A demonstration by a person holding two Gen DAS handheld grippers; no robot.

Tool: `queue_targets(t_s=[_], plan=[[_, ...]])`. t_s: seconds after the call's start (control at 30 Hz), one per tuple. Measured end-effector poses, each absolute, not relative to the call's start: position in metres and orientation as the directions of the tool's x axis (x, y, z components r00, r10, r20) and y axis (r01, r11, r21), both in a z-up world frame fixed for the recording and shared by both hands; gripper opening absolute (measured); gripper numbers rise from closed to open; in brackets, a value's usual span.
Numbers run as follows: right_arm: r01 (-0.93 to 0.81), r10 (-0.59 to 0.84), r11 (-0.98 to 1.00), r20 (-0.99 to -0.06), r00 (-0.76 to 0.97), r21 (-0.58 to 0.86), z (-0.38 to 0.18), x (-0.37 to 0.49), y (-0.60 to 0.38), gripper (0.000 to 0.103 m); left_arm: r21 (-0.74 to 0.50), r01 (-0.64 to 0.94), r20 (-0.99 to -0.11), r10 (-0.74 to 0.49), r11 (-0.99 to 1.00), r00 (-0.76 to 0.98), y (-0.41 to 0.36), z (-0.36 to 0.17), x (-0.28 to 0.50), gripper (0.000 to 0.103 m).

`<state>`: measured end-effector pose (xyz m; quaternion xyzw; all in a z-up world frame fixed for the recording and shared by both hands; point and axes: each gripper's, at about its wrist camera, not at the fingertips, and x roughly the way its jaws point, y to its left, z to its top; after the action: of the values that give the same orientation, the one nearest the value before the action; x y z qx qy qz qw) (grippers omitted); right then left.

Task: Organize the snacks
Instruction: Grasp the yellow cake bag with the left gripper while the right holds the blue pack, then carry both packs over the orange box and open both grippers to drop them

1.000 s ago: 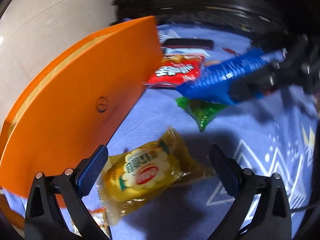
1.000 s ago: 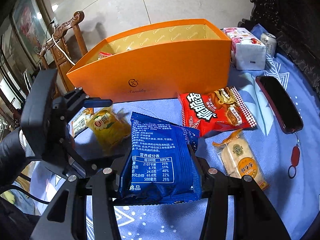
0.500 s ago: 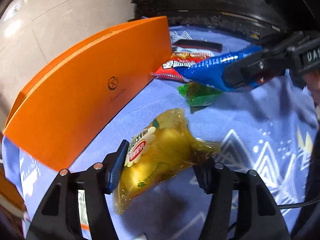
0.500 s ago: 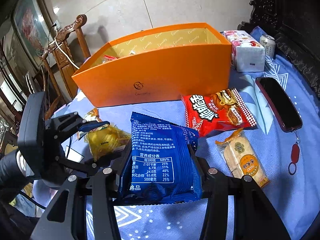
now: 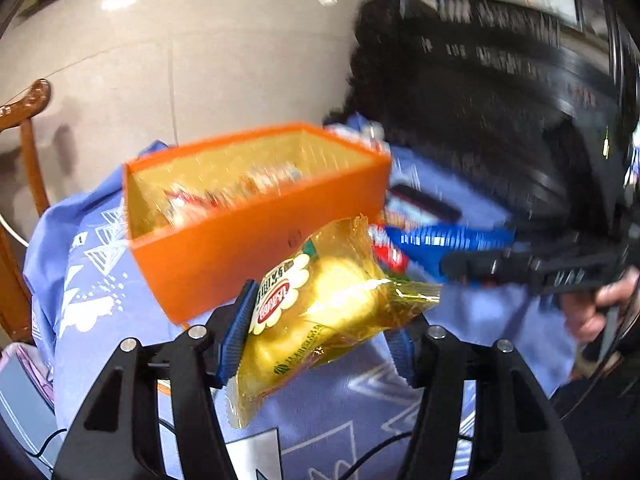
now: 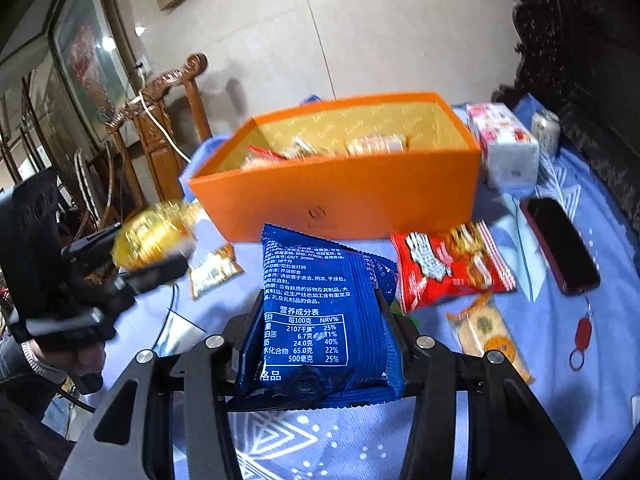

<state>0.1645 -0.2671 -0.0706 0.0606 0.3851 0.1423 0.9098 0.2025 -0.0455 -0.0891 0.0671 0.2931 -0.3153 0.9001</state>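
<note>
At 12 o'clock on the blue cloth (image 6: 560,360) sits the orange box (image 6: 352,200), with a few snack packs (image 6: 376,144) inside. At 9 o'clock the left gripper (image 5: 320,332) is up in the air, pinching a yellow cake pack (image 5: 320,312). Low at 6 o'clock the right gripper (image 6: 320,320) squeezes a blue snack bag (image 6: 316,320). At 3 o'clock lie a red snack bag (image 6: 452,268), a cracker pack (image 6: 488,336) and a phone (image 6: 560,244). Tissues (image 6: 504,148) sit at 1 o'clock.

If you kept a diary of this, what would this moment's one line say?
left gripper: shut on yellow snack | right gripper: shut on blue packet | both raised before orange box
</note>
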Motion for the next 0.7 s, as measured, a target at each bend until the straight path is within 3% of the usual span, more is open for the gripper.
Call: queue_targets(t_s=[0.2, 0.43, 0.47, 0.5, 0.53, 0.6, 0.7], plan=[[-0.24, 0.322, 0.947, -0.591, 0.74, 0.215, -0.026, 0.191, -0.27, 0.05, -0.127, 0.563, -0.465, -0.551, 0.817, 0.693, -0.029, -0.034, 0.23, 0.058], [-0.259, 0.324, 0.945, -0.48, 0.815, 0.198, 0.024, 0.254, -0.274, 0.05, -0.095, 0.533, -0.389, -0.524, 0.841, 0.758, -0.037, 0.017, 0.282, 0.058], [-0.261, 0.322, 0.946, -0.47, 0.822, 0.192, 0.029, 0.262, -0.275, 0.05, -0.079, 0.522, -0.383, -0.509, 0.849, 0.771, -0.041, 0.022, 0.291, 0.059], [-0.261, 0.317, 0.948, -0.457, 0.831, 0.183, 0.033, 0.27, -0.274, 0.051, -0.069, 0.501, -0.38, -0.487, 0.862, 0.786, -0.044, 0.027, 0.303, 0.069], [-0.26, 0.307, 0.951, -0.451, 0.838, 0.166, 0.037, 0.283, -0.272, 0.056, -0.065, 0.476, -0.382, -0.463, 0.877, 0.8, -0.044, 0.03, 0.316, 0.099], [-0.228, 0.27, 0.963, -0.453, 0.849, 0.146, 0.042, 0.29, -0.27, 0.077, -0.067, 0.383, -0.379, -0.379, 0.921, 0.844, -0.041, 0.037, 0.33, 0.099], [-0.229, 0.264, 0.964, -0.388, 0.883, 0.135, 0.05, 0.27, -0.273, 0.091, -0.13, 0.374, -0.359, -0.396, 0.918, 0.845, -0.027, 0.042, 0.319, 0.099]])
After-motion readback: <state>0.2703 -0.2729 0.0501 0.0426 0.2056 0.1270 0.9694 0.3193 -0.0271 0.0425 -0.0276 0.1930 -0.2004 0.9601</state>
